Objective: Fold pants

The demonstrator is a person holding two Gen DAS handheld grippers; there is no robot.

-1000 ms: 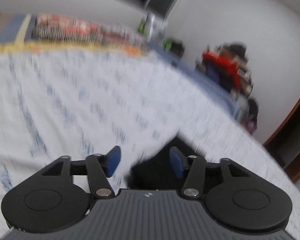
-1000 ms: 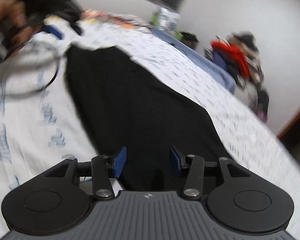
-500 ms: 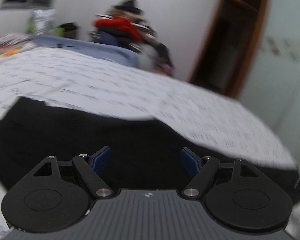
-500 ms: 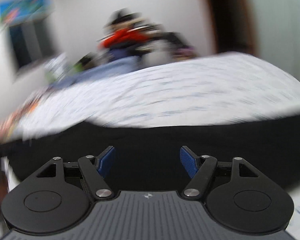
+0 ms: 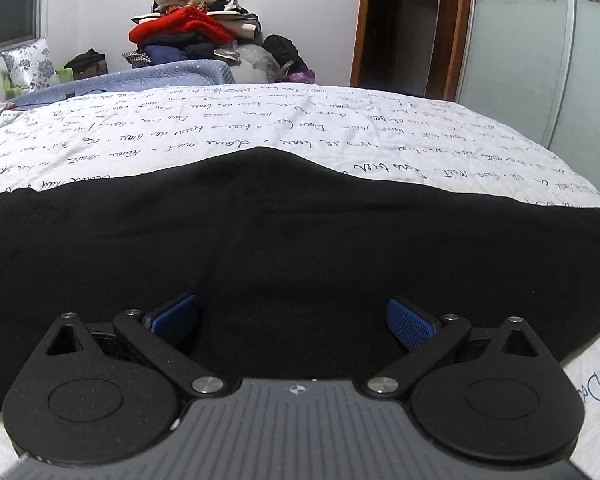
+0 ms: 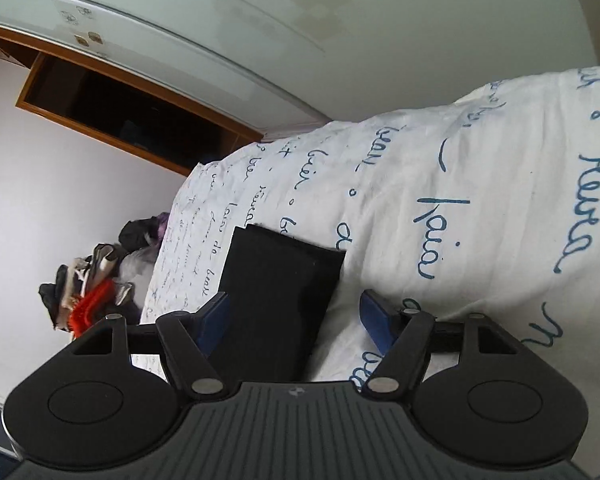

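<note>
The black pants [image 5: 284, 232] lie flat across the white bed sheet with blue handwriting [image 5: 260, 128]. My left gripper [image 5: 292, 320] is open, low over the near part of the pants, its blue pads wide apart. In the right wrist view the camera is rolled sideways. A narrow end of the pants [image 6: 276, 280] runs between the pads of my open right gripper [image 6: 296, 316], nearer the left pad, without being pinched.
A pile of clothes with a red garment [image 5: 180, 28] stands beyond the bed by the wall. A dark doorway [image 5: 396, 24] and a pale wardrobe door [image 5: 540, 40] are at the right. The bed's edge [image 6: 204, 184] falls away near the doorway.
Both grippers swung round from looking along the bed to facing the pants. Both opened wider. The right gripper rolled sideways at the end of the pants.
</note>
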